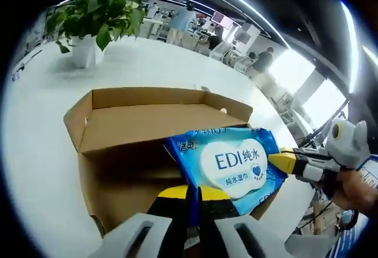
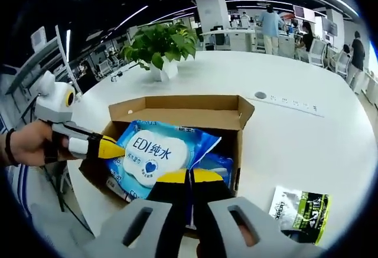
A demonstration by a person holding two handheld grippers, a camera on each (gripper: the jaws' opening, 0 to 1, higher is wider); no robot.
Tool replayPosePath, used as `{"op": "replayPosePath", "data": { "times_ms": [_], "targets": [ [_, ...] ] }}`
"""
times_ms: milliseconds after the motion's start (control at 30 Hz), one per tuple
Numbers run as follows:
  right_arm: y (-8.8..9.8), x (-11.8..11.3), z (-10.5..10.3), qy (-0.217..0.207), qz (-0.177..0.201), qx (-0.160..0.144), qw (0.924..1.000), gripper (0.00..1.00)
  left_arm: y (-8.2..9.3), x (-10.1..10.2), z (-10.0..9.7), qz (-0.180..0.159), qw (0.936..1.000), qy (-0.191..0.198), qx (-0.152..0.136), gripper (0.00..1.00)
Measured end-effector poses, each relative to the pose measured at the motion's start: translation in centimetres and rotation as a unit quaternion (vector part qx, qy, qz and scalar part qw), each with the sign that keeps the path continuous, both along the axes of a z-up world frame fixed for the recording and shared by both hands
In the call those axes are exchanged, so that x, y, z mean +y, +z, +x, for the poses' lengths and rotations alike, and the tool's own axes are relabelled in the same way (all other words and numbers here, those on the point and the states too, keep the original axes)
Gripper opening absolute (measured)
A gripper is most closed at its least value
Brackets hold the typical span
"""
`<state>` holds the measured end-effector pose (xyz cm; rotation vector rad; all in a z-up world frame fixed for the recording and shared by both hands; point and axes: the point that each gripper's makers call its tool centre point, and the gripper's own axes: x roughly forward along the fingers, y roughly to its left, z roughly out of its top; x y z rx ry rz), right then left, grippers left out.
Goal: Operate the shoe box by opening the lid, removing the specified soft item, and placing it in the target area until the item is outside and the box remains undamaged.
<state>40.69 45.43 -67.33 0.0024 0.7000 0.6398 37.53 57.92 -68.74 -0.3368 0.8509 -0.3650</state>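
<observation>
Wipes pack (image 1: 233, 160) — a blue soft pack with a white oval label — is held up above the open cardboard shoe box (image 1: 147, 122), gripped at two of its edges. In the left gripper view, the left gripper (image 1: 194, 194) has its yellow-tipped jaws closed tight on the pack's near edge, and the right gripper (image 1: 283, 162) comes in from the right with its yellow tip pinched on the pack's far end. In the right gripper view the same pack (image 2: 156, 152) hangs over the box (image 2: 195, 113); the right gripper (image 2: 190, 178) is clamped on its lower edge, and the left gripper (image 2: 109, 147), held by a hand (image 2: 29, 143), nips its left end. A second blue pack (image 2: 215, 162) lies inside the box beneath the lifted one.

The box stands with its flaps up near the table's (image 2: 295, 134) near edge. A potted plant (image 2: 160, 48) sits toward the far edge, and a small green-and-black packet (image 2: 300, 208) lies on the tabletop beside the box, apart from it. People stand — well apart — at desks beyond the table.
</observation>
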Motion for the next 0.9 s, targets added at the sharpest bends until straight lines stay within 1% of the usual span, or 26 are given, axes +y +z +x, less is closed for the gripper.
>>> {"op": "replayPosePath", "data": {
  "times_ms": [167, 367, 500, 667, 900],
  "targets": [
    [0.5, -1.3, -0.2, -0.010, 0.003, -0.005, 0.9999, 0.00, 0.6, -1.2, 0.2, 0.002, 0.9999, -0.009, -0.004, 0.04],
    [1.1, -3.7, -0.6, -0.030, 0.010, -0.009, 0.9995, 0.00, 1.6, -3.4, 0.4, 0.001, 0.9996, -0.026, -0.013, 0.04],
    [1.3, -5.6, -0.8, -0.045, 0.012, -0.011, 0.9989, 0.00, 2.1, -5.2, 0.6, 0.003, 0.9990, -0.042, -0.018, 0.04],
    [1.4, -7.9, -1.2, -0.058, 0.017, -0.010, 0.9981, 0.00, 2.2, -7.5, 0.8, 0.004, 0.9978, -0.064, -0.020, 0.04],
    [0.9, -12.2, -2.1, -0.095, 0.020, -0.004, 0.9953, 0.00, 2.4, -11.6, 1.0, 0.007, 0.9946, -0.102, -0.021, 0.04]
  ]
}}
